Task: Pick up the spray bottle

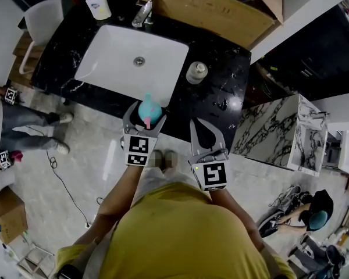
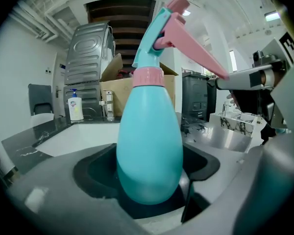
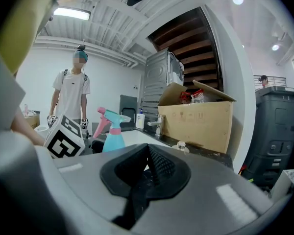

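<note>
The spray bottle [image 1: 148, 110], teal with a pink collar and trigger, stands upright at the front edge of the black counter [image 1: 221, 92], just before the white sink [image 1: 104, 57]. My left gripper [image 1: 145, 119] has one jaw on each side of its body and looks shut on it. In the left gripper view the bottle [image 2: 149, 146] fills the gap of that gripper [image 2: 149, 182], its trigger pointing right. My right gripper [image 1: 207, 133] hangs beside it to the right, shut and empty. The right gripper view shows its pads meeting [image 3: 147, 173] and the bottle [image 3: 112, 136] to the left.
A soap dispenser [image 1: 98, 6] and a faucet [image 1: 142, 13] stand behind the sink. A small round jar [image 1: 196, 72] sits to the sink's right, and an open cardboard box [image 1: 209, 7] stands at the back. A marble-topped unit [image 1: 279, 132] is at the right. A person [image 3: 71, 92] stands at the left.
</note>
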